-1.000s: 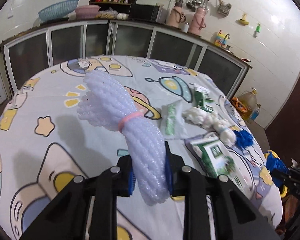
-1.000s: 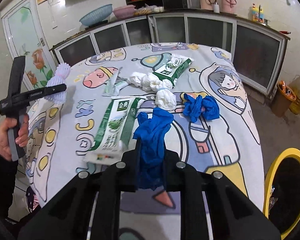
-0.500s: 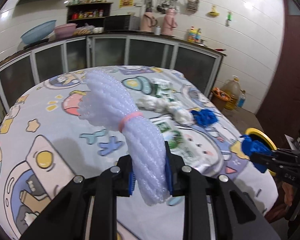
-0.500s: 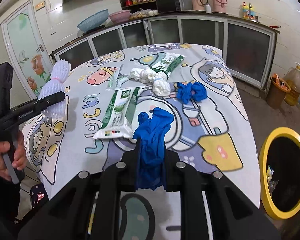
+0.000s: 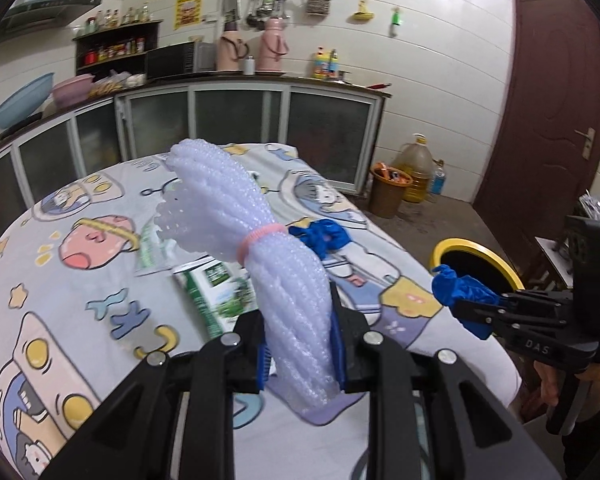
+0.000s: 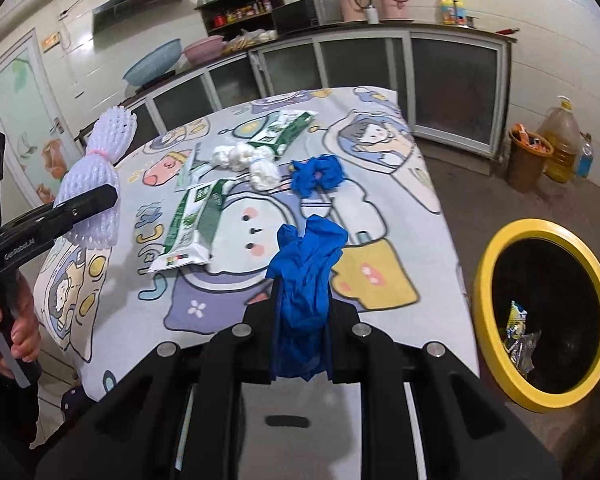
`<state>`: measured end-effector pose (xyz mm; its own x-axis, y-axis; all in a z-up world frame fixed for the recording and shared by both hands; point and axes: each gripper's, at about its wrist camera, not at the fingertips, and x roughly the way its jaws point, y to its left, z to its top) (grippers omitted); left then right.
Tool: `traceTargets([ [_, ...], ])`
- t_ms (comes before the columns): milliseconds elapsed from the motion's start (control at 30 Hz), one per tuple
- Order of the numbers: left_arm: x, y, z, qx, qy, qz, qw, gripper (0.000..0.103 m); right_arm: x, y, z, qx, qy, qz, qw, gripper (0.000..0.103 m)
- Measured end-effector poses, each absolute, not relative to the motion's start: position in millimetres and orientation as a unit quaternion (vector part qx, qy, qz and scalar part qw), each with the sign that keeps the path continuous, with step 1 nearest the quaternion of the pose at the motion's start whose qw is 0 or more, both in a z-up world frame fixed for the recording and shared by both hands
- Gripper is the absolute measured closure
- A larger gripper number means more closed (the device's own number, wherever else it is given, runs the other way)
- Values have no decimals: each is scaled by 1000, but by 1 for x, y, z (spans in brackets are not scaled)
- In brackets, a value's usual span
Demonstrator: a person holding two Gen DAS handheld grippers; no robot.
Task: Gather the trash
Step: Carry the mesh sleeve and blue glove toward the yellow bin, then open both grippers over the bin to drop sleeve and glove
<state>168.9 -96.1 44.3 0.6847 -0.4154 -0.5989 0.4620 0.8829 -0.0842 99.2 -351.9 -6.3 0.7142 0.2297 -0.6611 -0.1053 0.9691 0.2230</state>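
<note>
My left gripper point(image 5: 300, 332) is shut on a white foam net bundle point(image 5: 236, 224) tied with a pink band, held above the table; it also shows in the right wrist view point(image 6: 96, 176). My right gripper point(image 6: 302, 320) is shut on a blue glove point(image 6: 304, 276), held over the table's near edge; it shows in the left wrist view point(image 5: 460, 292) close to the bin. The yellow-rimmed black trash bin point(image 6: 540, 316) stands on the floor right of the table, with wrappers inside.
On the cartoon-print tablecloth point(image 6: 380, 184) lie a second blue glove point(image 6: 318, 174), white crumpled tissues point(image 6: 252, 164), and green-white packets point(image 6: 188, 224) point(image 6: 284, 130). An orange bucket point(image 6: 526, 164) and oil jug point(image 6: 562, 146) stand by the cabinets.
Both grippers have swung to the right towards the bin, each still holding its item. The bin now shows larger in both views.
</note>
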Motion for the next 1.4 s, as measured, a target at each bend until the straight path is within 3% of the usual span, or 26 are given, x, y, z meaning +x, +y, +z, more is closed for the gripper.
traceTargets([
  [900, 179, -268, 44, 97, 306, -393, 862, 81, 71, -514, -28, 138, 348, -116, 920, 87],
  [1400, 196, -376, 6, 113, 328, -458, 818, 81, 79, -573, -61, 169, 367, -209, 891, 87],
])
